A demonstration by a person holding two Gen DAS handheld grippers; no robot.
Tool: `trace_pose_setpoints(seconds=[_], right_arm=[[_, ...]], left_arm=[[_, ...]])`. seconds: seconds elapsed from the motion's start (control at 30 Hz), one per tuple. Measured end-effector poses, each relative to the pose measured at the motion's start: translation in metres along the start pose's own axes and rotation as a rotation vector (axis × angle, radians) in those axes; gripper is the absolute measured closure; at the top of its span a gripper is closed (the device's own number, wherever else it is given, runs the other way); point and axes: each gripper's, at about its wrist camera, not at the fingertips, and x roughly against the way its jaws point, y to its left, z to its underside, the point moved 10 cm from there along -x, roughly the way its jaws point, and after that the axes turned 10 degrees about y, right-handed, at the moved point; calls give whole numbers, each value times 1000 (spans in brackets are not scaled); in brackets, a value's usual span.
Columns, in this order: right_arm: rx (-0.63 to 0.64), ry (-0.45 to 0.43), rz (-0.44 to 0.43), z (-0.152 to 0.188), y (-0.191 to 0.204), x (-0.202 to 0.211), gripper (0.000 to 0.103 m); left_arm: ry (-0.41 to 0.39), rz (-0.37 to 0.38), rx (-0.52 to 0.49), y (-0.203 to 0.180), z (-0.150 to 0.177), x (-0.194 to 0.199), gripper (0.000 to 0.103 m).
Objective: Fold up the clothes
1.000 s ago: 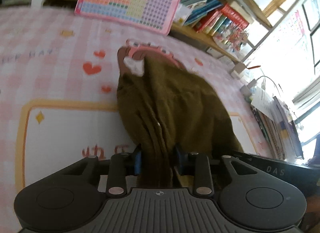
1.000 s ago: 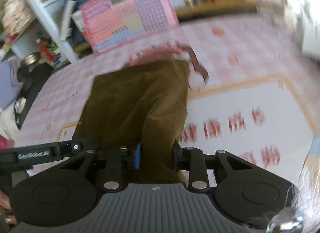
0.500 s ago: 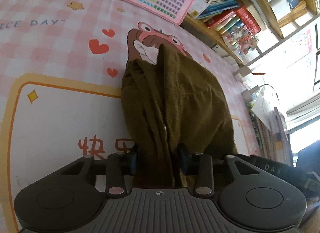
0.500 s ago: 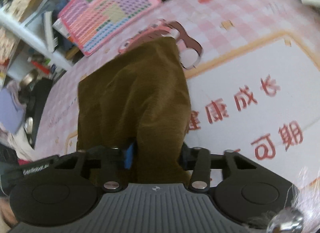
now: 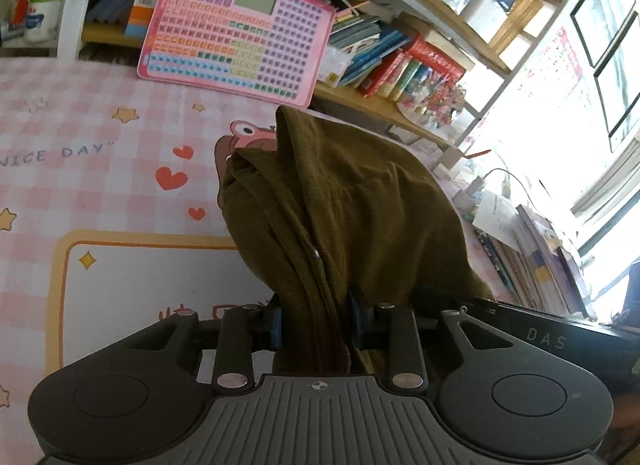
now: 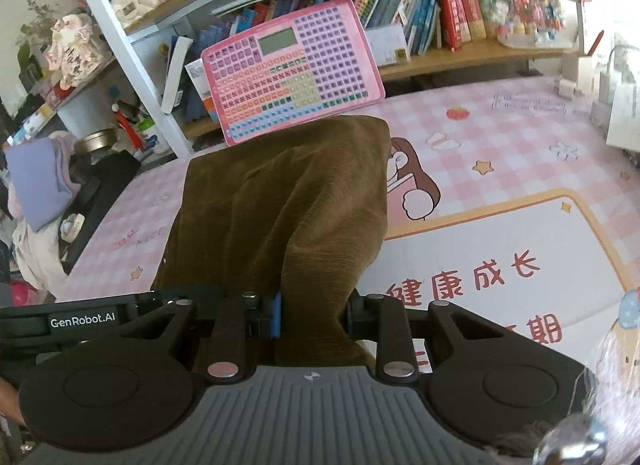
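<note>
An olive-brown corduroy garment (image 5: 352, 205) hangs bunched over the pink checked table mat (image 5: 92, 137). My left gripper (image 5: 318, 323) is shut on one gathered edge of it, the folds running straight up from between the blue pads. In the right wrist view the same garment (image 6: 288, 201) drapes forward as a broad flap, and my right gripper (image 6: 314, 315) is shut on its near edge. The other gripper's black body shows at the side of each view, close by. The cloth hides the mat behind it.
A pink keyboard-style toy board (image 5: 236, 29) leans against a bookshelf (image 6: 436, 13) at the mat's far edge. Stacked books and papers (image 5: 532, 241) lie on the right. A chair with purple clothing (image 6: 36, 185) stands left of the table. Chargers (image 6: 580, 77) sit at the far right corner.
Both grippers have lifted and tilted up with the garment still clamped; the shelves and toy board now fill more of each view. The cloth hangs higher off the mat.
</note>
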Motion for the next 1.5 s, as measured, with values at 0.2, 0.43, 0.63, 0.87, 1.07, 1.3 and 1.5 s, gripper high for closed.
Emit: trace_pose_setpoints(seconds=[0.2,0.43,0.63,0.87,1.07,1.3,1.5], right_arm=[[3,-17,8,6,-4,11,78],[40,-28,-47,-6,-22,21,78],[63,-19,-91,-15,-44,28,78],[80,-37,-148,-20,-59,37,78],[56,-66,-156,-26,-75,47,78],[37,-63,-153,-30,-81,40,78],[25,-65,-150,-39,-68,24,78]], left_arm=[[-5,-5,-8,-11,7,0,74],[-39,-54,-8,-37,4,-2,74],[-59,-93,3,-59,2,-7,74],[-86,-125,21,-77,-2,-8,74],[-92,-141,4,-93,-8,-12,73],[-73,-143,-5,-90,-15,-19,73],[-60,-136,-7,-68,-29,-19,73]])
